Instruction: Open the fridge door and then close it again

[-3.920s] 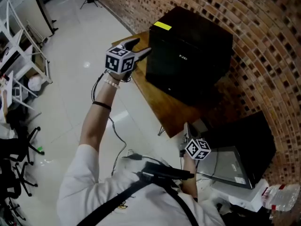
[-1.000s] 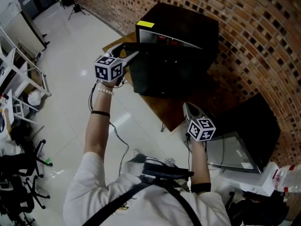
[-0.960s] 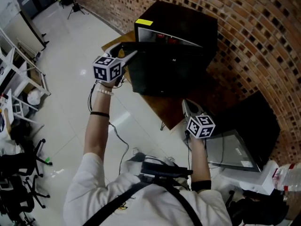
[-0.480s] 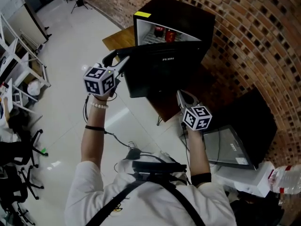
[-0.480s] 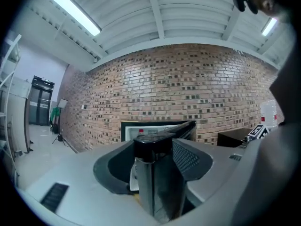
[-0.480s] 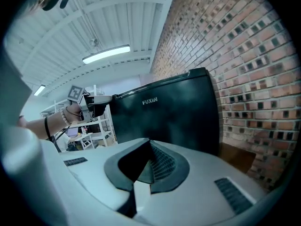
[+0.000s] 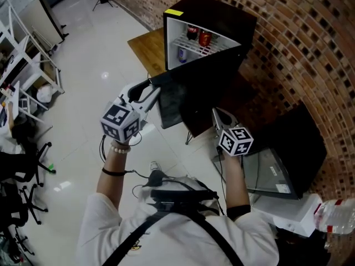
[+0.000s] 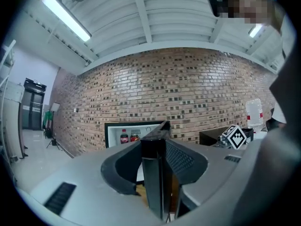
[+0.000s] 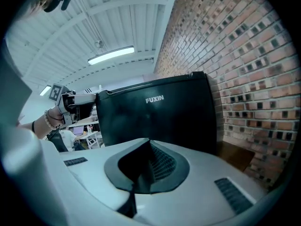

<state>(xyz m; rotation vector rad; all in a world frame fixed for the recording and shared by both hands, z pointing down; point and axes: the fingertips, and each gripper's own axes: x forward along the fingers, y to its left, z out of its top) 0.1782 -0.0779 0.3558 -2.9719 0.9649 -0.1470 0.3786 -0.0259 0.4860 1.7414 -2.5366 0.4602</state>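
Wide-open fridge door [image 7: 183,98] across the table [image 7: 148,51] front; bare floor [image 7: 94,54] leftward; brick wall [image 7: 299,49] behind.

Wall: a red-brown brick wall [image 7: 299,43] with scattered dark bricks, closing off one whole side of the room.
Floor: pale glossy tiles [image 7: 94,60] spreading out from the brick wall and catching glints of lamplight.
Table: a wooden table [image 7: 145,49] close to the brick wall.
Ceiling: white ribbed panels [image 8: 178,13] above the brick wall.
Light: a lit strip light [image 8: 66,15] on the ceiling.
Rack: a white rack [image 7: 25,49] well apart from the brick wall.
Chairs: black office chairs [image 7: 19,187] near the rack.
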